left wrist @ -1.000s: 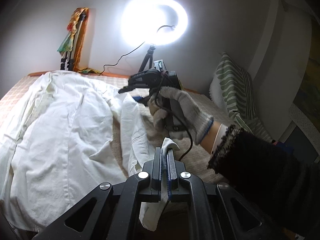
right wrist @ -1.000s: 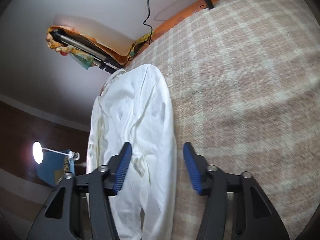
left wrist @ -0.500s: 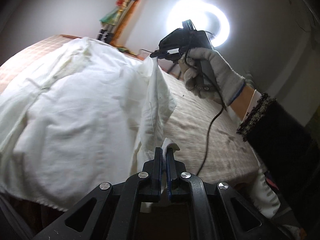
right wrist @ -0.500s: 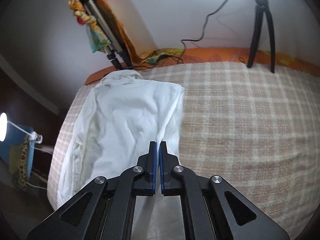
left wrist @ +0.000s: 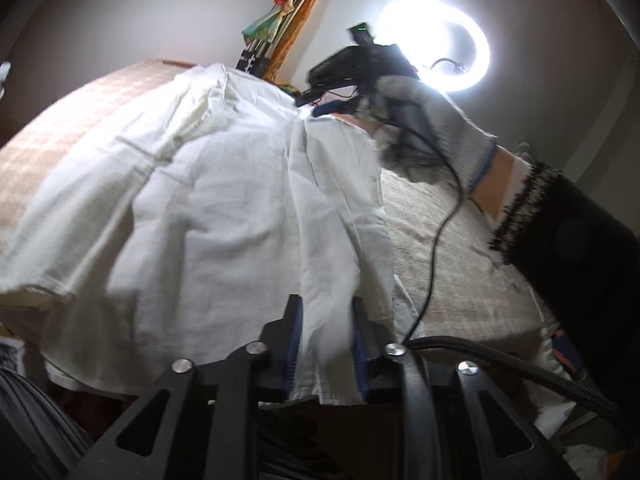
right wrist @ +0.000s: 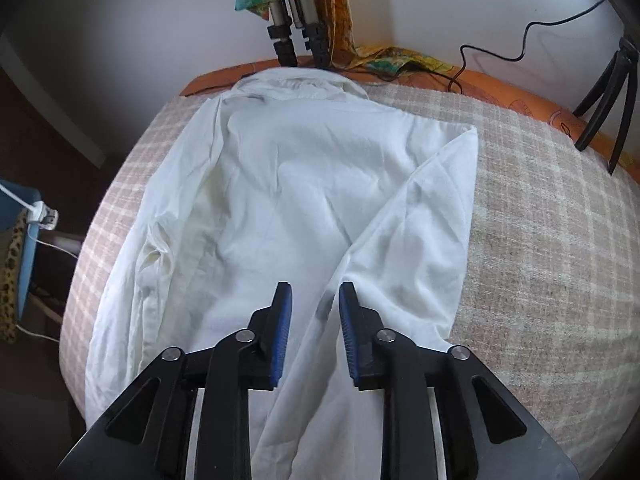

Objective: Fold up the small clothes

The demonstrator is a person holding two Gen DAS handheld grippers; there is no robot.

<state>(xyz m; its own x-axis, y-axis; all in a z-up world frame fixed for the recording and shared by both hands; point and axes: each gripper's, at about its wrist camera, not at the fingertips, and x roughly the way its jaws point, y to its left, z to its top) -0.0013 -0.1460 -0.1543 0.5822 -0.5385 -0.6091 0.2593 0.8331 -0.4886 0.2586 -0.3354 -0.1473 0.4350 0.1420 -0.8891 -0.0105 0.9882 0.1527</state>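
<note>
A white shirt [left wrist: 220,200] lies spread on the checked bed cover [left wrist: 460,260], its right side folded inward over the body. My left gripper [left wrist: 326,300] is at the shirt's near hem. Its jaws are opening, and the folded panel's edge lies loose between the blue pads. In the right wrist view the shirt [right wrist: 280,200] lies collar away from me. My right gripper [right wrist: 314,286] hovers over the fold line with its jaws opening and nothing pinched. A gloved hand [left wrist: 432,120] holds the right gripper [left wrist: 316,106] near the shirt's far shoulder.
A lit ring light [left wrist: 436,40] stands behind the bed, and its tripod legs [right wrist: 604,92] rest on the orange edge. Folded tripods draped in colourful cloth [right wrist: 296,20] lean in the corner. A black cable [left wrist: 436,240] trails over the cover. The bed cover [right wrist: 540,240] is bare to the right.
Half a second ago both grippers were shut on the shirt's right edge and carrying it over. Now both have opened and the panel lies folded on the shirt.
</note>
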